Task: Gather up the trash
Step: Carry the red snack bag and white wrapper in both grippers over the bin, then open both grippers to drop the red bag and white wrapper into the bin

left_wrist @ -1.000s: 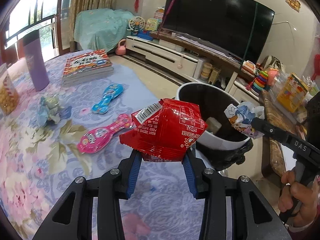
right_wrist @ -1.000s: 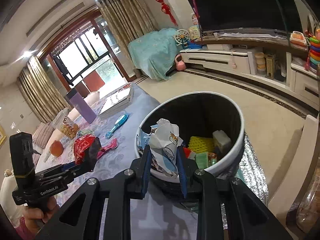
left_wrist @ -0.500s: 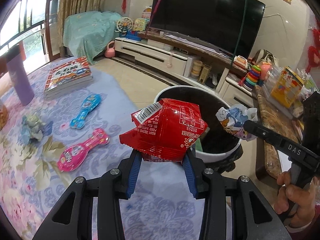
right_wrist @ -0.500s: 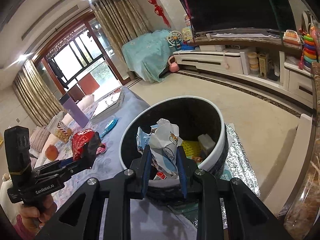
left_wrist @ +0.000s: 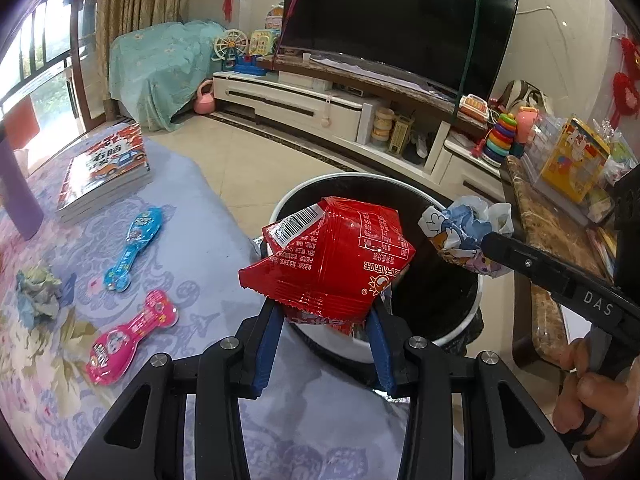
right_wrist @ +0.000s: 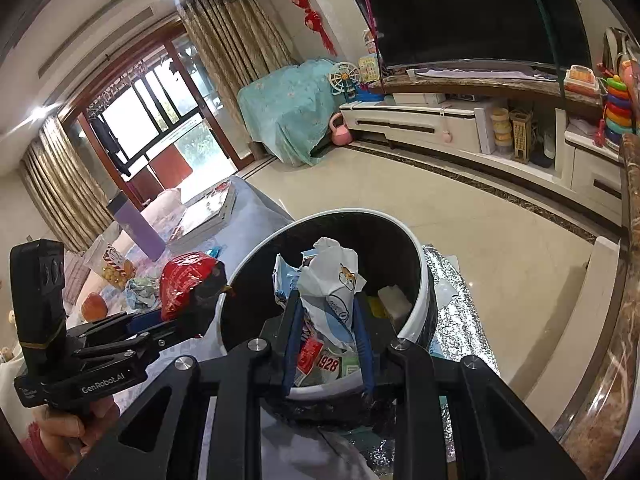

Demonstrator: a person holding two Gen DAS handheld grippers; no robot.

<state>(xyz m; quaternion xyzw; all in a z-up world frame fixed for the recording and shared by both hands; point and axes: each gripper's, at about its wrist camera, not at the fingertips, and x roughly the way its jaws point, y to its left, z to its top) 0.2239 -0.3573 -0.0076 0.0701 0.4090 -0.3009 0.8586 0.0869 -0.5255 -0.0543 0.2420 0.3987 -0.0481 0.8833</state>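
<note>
My left gripper is shut on a red snack packet, held at the near rim of the white trash bin. My right gripper is shut on a crumpled white and blue cartoon wrapper and holds it over the bin's opening. The wrapper also shows in the left wrist view, at the tip of the right gripper over the bin. The bin holds several wrappers and a white block. A crumpled bluish wrapper lies on the table.
A blue toy pack and a pink toy pack lie on the floral cloth. A book stack and purple bottle stand further back. A marble counter is right of the bin. A TV stand lines the wall.
Both grippers have moved toward the bin with their loads. The red packet now overlaps the bin's near rim, and the cartoon wrapper sits deeper over the opening.
</note>
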